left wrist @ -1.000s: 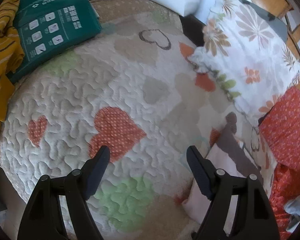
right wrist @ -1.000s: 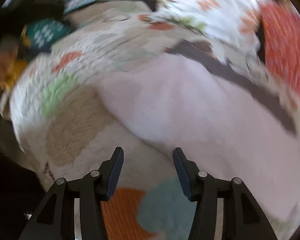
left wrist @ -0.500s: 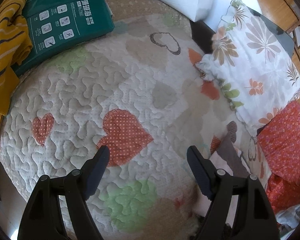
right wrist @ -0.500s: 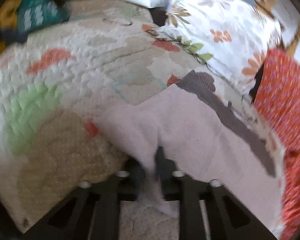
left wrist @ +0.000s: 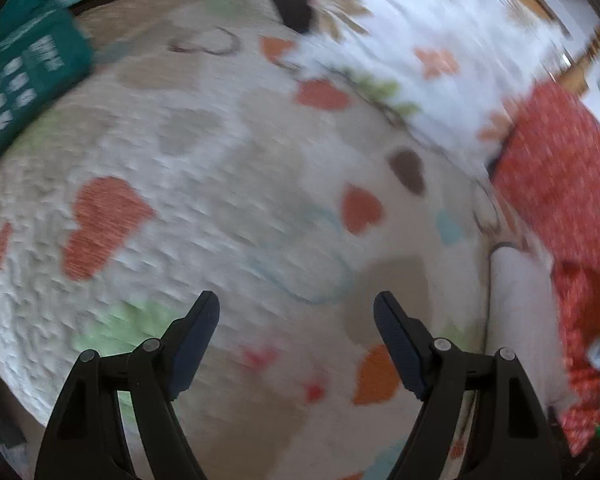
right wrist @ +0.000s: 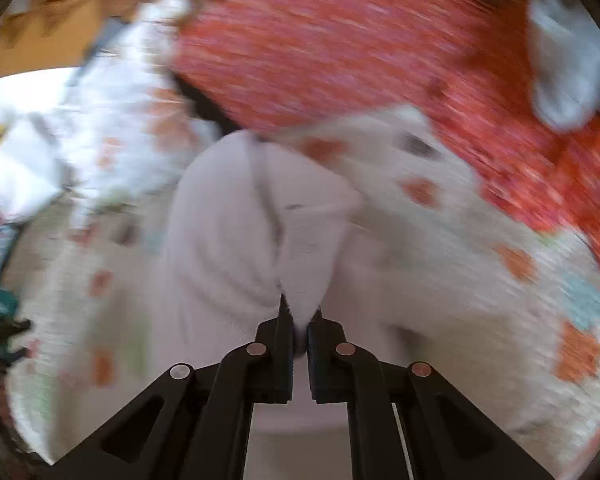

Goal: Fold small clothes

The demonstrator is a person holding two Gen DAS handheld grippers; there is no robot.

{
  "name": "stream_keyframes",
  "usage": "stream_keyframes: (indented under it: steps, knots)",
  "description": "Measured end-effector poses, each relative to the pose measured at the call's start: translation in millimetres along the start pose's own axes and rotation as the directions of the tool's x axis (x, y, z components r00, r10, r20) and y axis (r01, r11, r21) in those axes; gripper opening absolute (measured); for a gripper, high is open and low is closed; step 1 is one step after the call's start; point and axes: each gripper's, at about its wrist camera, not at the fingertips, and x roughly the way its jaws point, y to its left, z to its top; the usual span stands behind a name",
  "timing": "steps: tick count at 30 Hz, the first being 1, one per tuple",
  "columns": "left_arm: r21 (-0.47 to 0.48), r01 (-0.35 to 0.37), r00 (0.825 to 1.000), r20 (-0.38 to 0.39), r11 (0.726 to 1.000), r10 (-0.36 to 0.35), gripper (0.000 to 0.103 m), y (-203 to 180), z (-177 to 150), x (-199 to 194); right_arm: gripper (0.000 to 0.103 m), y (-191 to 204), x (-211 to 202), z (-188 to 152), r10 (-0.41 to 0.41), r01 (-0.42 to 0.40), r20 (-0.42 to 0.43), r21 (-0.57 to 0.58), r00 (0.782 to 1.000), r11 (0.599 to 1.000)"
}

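Over the quilt's [right wrist: 480,280] right edge, my right claw [right wrist: 298,322] pinches the pale garment [right wrist: 228,240]; left claw [left wrist: 296,340] gapes empty. Carry steadily, avoid bunching.

One pale garment [right wrist: 228,240], two pillows [left wrist: 412,40]

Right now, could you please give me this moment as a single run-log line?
step: lifting garment | right gripper: shut on pale pink garment | left gripper: open, empty, over heart quilt | views: blurred
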Motion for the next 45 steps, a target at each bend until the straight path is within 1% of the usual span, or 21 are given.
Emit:
stream_keyframes:
  steps: [3, 6, 8, 10, 12, 15, 19, 22, 26, 30, 33, 34, 35, 36, 37, 38, 39, 40, 43, 44, 45]
  knots:
    - [0.080, 0.030, 0.999, -0.040, 0.996, -0.027, 0.079, -39, -16, 12, 0.006, -39, 22, -19, -0.034, 0.038, -0.116, 0.031, 0.993, 0.999]
    - [0.150, 0.070, 0.995, -0.085, 0.986, -0.058, 0.079, -77, -36, 23, 0.009, -51, 36, -26, 0.018, -0.008, -0.172, 0.058, 0.985, 0.998]
    - [0.191, 0.085, 0.992, -0.103, 0.978, -0.066, 0.079, -95, -47, 28, 0.011, -48, 38, -25, 0.007, 0.001, -0.180, 0.044, 0.984, 0.999]
    - [0.240, 0.099, 0.990, -0.118, 0.966, -0.073, 0.079, -116, -58, 32, 0.021, -46, 34, -23, -0.012, 0.015, -0.177, 0.015, 0.984, 1.000]
    - [0.287, 0.110, 0.989, -0.126, 0.952, -0.076, 0.079, -133, -68, 35, 0.043, -47, 24, -18, -0.028, 0.031, -0.152, 0.012, 0.988, 0.999]
    - [0.335, 0.122, 0.987, -0.144, 0.934, -0.077, 0.079, -152, -81, 42, 0.053, -61, 10, -7, -0.047, 0.052, -0.091, 0.055, 0.995, 0.997]
    - [0.339, 0.135, 0.980, -0.182, 0.931, -0.075, 0.079, -161, -86, 56, 0.055, -61, 13, 19, -0.060, 0.062, -0.067, 0.032, 0.996, 0.998]
    - [0.329, 0.146, 0.975, -0.208, 0.933, -0.079, 0.079, -161, -87, 64, 0.055, -63, 29, 31, -0.046, 0.049, -0.076, 0.037, 0.996, 0.998]
    - [0.337, 0.172, 0.968, -0.230, 0.926, -0.096, 0.079, -170, -89, 74, 0.055, -70, 66, 36, 0.020, -0.005, -0.138, 0.108, 0.990, 0.994]
    - [0.368, 0.207, 0.960, -0.253, 0.906, -0.117, 0.082, -188, -97, 82, 0.055, -72, 96, 33, 0.098, -0.060, -0.217, 0.174, 0.971, 0.983]
    - [0.460, 0.153, 0.978, -0.199, 0.874, -0.066, 0.083, -207, -109, 82, 0.062, -69, 99, 35, 0.090, -0.059, -0.220, 0.144, 0.971, 0.988]
    - [0.501, 0.126, 0.983, -0.176, 0.856, -0.042, 0.083, -212, -114, 81, 0.063, -68, 97, 35, 0.075, -0.049, -0.216, 0.124, 0.974, 0.991]
    - [0.529, 0.104, 0.986, -0.167, 0.842, -0.017, 0.078, -213, -117, 81, 0.065, -67, 96, 34, 0.058, -0.037, -0.211, 0.103, 0.976, 0.994]
    - [0.555, 0.082, 0.986, -0.164, 0.828, 0.012, 0.066, -213, -120, 82, 0.067, -66, 94, 33, 0.041, -0.024, -0.207, 0.082, 0.978, 0.996]
    - [0.582, 0.053, 0.987, -0.152, 0.811, 0.045, 0.062, -213, -122, 83, 0.068, -66, 93, 33, 0.027, -0.014, -0.202, 0.065, 0.979, 0.998]
    - [0.592, 0.050, 0.989, -0.143, 0.805, 0.043, 0.060, -211, -122, 81, 0.069, -67, 92, 32, 0.017, -0.007, -0.198, 0.054, 0.980, 0.999]
    - [0.582, 0.061, 0.989, -0.148, 0.811, 0.032, 0.059, -208, -121, 79, 0.070, -67, 90, 31, 0.005, 0.003, -0.193, 0.041, 0.981, 0.999]
    - [0.552, 0.085, 0.987, -0.162, 0.829, 0.007, 0.059, -203, -119, 76, 0.070, -69, 89, 31, -0.005, 0.011, -0.190, 0.032, 0.982, 0.999]
    - [0.424, 0.195, 0.974, -0.188, 0.884, -0.125, 0.059, -187, -109, 65, 0.070, -76, 84, 30, -0.037, 0.043, -0.180, 0.030, 0.983, 0.999]
    - [0.402, 0.216, 0.972, -0.175, 0.890, -0.157, 0.063, -185, -105, 61, 0.071, -79, 83, 30, -0.046, 0.054, -0.177, 0.037, 0.983, 0.998]
    - [0.390, 0.231, 0.971, -0.148, 0.891, -0.187, 0.074, -185, -102, 56, 0.071, -82, 84, 30, -0.051, 0.060, -0.178, 0.049, 0.983, 0.997]
